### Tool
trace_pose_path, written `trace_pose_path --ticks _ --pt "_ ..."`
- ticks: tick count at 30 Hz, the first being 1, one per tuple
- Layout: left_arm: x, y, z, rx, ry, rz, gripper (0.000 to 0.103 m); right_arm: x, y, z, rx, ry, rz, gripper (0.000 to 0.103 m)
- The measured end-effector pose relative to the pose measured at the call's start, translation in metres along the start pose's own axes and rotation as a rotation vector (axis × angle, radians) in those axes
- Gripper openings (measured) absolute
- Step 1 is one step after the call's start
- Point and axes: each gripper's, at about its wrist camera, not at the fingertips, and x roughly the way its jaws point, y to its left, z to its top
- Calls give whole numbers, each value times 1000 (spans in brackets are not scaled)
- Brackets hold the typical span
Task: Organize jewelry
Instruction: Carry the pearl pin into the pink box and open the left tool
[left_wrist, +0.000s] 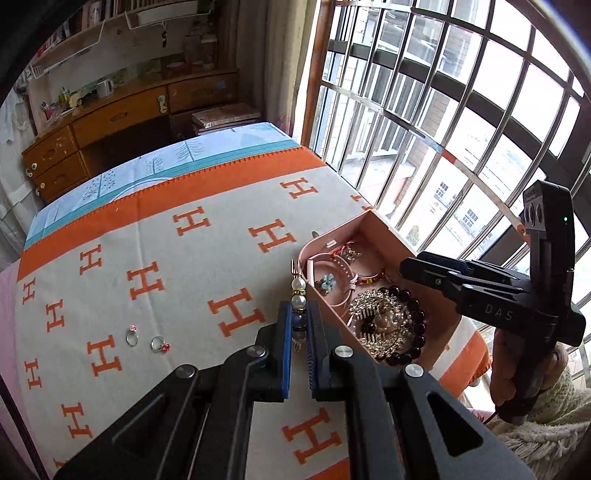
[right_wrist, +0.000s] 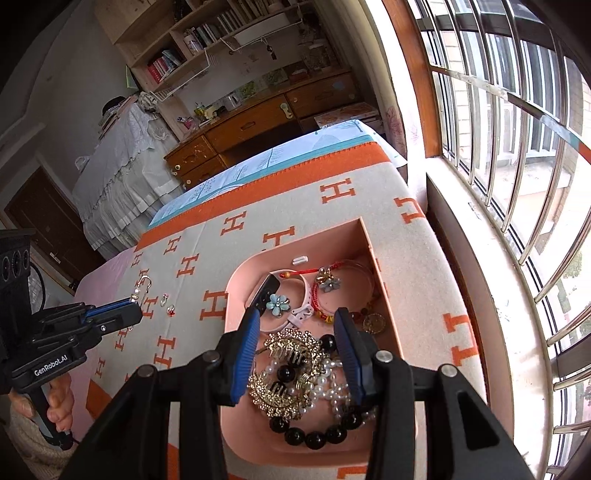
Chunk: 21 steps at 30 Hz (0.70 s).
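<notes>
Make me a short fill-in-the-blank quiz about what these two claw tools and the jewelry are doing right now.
1. The left gripper is shut on a hair clip decorated with ____.
2. Two ____ lie on the blanket.
3. The right gripper hovers with its jaws ____ over the pink box.
4. The box holds a bracelet of ____ beads.

Answers: pearls; rings; open; black

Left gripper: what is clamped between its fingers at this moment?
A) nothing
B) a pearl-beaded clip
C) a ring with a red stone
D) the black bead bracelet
B. The left gripper is shut on the pearl-beaded clip, which sticks out past its blue pads above the blanket; the two rings lie on the blanket and the black bead bracelet sits in the pink box.
</notes>
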Motion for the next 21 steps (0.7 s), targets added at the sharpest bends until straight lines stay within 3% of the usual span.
trace_pose_path --ticks 4,9,10,12,14,16,21 --pt "23 -36 23 48 6 -38 5 -13 -10 5 30 -74 -58 42" --pt "62 -58 34 87 49 -23 7 -18 -20 7 56 -100 -81 42" --pt "70 -58 36 82 55 -15 9 -18 -20 7 57 -99 -82 42" --pt "78 -53 35 61 67 -11 28 -17 -20 9 59 -95 -82 42" --pt "77 -42 32 22 63 -10 38 -16 -19 8 56 -93 -83 42" --pt "70 -33 30 -6 43 -12 43 -15 -17 7 49 -93 -87 42" --pt "42 -2 21 -59 -11 68 58 -12 -8 6 31 -81 -87 42"
